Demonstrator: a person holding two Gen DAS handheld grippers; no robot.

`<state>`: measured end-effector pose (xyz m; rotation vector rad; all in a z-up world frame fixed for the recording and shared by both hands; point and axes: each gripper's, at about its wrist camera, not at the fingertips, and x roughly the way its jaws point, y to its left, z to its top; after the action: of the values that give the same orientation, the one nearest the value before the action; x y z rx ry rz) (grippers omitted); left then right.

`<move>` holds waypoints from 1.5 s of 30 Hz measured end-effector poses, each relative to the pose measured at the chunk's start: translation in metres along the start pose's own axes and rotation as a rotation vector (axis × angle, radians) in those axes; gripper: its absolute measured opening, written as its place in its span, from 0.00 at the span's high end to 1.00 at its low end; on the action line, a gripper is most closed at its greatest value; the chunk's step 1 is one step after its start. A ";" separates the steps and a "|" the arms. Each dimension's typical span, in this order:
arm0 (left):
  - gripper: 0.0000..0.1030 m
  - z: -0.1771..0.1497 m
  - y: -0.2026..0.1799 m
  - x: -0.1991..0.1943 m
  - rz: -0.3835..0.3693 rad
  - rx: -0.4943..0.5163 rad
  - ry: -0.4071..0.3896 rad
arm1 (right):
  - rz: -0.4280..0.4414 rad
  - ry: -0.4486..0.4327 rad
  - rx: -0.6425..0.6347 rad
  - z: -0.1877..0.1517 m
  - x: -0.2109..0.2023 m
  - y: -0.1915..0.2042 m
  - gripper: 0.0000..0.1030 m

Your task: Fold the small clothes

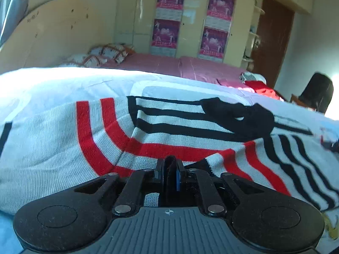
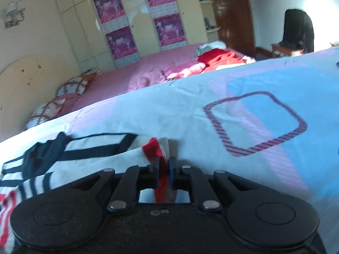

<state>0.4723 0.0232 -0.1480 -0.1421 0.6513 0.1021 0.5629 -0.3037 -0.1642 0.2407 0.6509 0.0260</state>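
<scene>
1. Striped knit garment (image 1: 63, 148), white with red and black bands; spread on pale bedcover (image 1: 63, 84) with blue and lilac print.
2. Left gripper (image 1: 170, 167): jaws pressed together, dark edge of the knit seemingly pinched between them.
3. Right gripper (image 2: 164, 169): jaws nearly together, clamped on a red-striped edge of the same garment (image 2: 95, 158).
4. Background: pink-sheeted bed (image 2: 137, 74), patterned pillows (image 1: 106, 53), wardrobe with posters (image 1: 167, 14).

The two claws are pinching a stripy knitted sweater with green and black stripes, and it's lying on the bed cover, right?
Almost. The sweater has red and black stripes, not green, as the left wrist view shows. Both the left claw and right claw pinch it on the bed cover.
</scene>
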 end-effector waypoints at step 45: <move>0.90 -0.048 0.361 -0.103 0.221 -0.721 -0.177 | -0.048 0.024 -0.069 -0.090 -0.141 0.183 0.63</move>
<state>0.3119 0.3663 -0.1593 -0.7477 0.4269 0.5574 0.4061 -0.1211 -0.1075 0.1588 0.6783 0.0053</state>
